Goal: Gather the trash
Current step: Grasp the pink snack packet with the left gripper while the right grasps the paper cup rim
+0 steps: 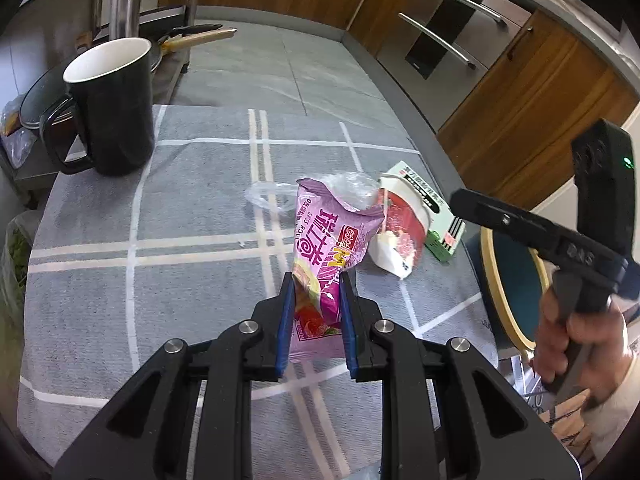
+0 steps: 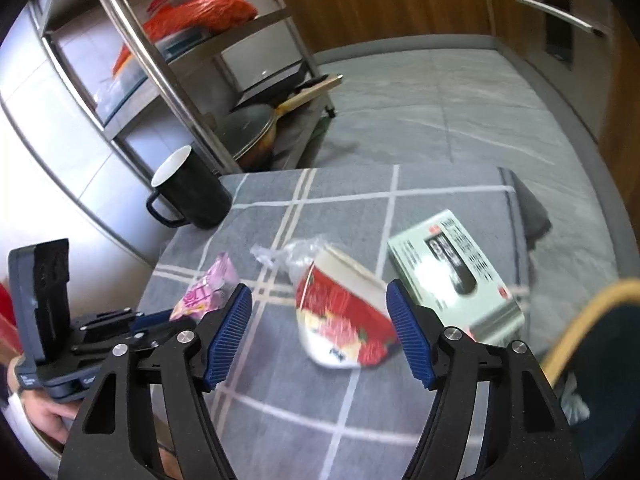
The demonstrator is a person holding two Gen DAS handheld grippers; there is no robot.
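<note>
Covering the table, a grey checked cloth (image 1: 120, 260) lies under the left gripper (image 1: 316, 280) clamping a pink wrapper (image 1: 320, 248).

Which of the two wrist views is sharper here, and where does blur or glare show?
Left wrist view: sharp, print on the pink wrapper readable. Right wrist view: motion-smeared, the red cup and green box soft, print unreadable; bright washed-out wall at left. Both bend straight lines, fisheye.
</note>
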